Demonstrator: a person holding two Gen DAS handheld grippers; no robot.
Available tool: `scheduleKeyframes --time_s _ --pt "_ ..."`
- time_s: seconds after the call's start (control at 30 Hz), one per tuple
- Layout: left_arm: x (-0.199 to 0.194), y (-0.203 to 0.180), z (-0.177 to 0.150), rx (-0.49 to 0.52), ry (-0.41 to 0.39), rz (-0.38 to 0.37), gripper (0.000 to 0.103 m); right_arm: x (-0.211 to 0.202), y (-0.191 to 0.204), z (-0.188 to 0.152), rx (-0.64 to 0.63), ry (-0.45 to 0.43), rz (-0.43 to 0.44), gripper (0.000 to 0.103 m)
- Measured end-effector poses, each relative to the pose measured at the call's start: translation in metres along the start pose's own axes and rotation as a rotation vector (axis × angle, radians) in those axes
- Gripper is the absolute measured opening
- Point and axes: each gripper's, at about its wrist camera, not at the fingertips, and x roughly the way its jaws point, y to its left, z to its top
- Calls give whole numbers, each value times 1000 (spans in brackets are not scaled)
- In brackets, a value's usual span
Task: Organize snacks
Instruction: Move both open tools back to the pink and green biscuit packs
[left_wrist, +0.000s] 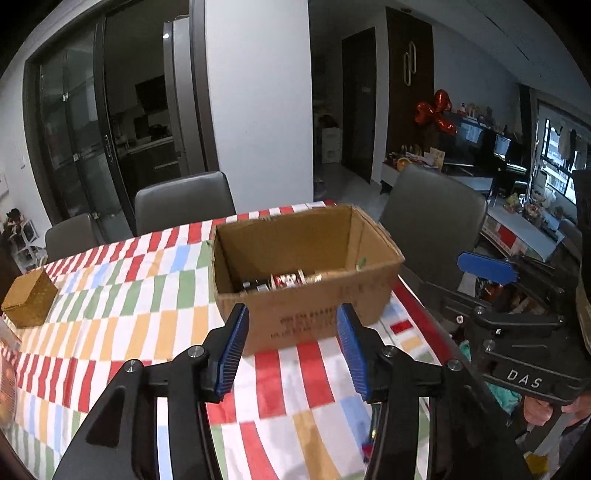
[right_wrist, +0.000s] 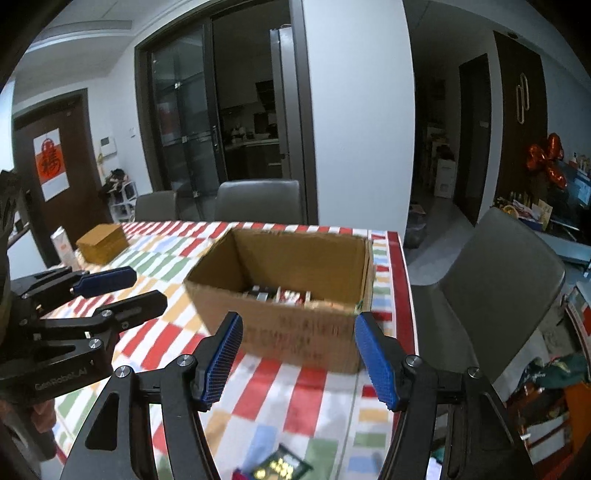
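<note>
An open cardboard box stands on the striped tablecloth, near the table's right edge. Several snack packs lie on its floor, and they also show as snack packs in the right wrist view. My left gripper is open and empty, just short of the box's near wall. My right gripper is also open and empty, in front of the same box. A dark green snack packet lies on the cloth below the right gripper. Each gripper shows in the other's view by a blue pad and a blue pad.
A small gold box sits at the far left of the table, with a white carton beside it. Grey chairs stand behind the table and at its right side. The table's right edge runs close to the box.
</note>
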Motion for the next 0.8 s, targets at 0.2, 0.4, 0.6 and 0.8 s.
scheduleKeyframes --time_s 0.2,0.4,0.6,0.8 --pt "-8 -13 -33 -8 38 -23 49 -13 9 -37 -40 36 1 64" --pt "-11 -24 -69 -27 89 -56 49 -21 11 -74 -47 93 13 64" --pt "-5 -33 -107 -59 169 -108 49 -23 10 -108 -40 158 -3 64" --pt "6 -47 -143 -62 251 -154 49 -18 9 -143 -27 255 10 64"
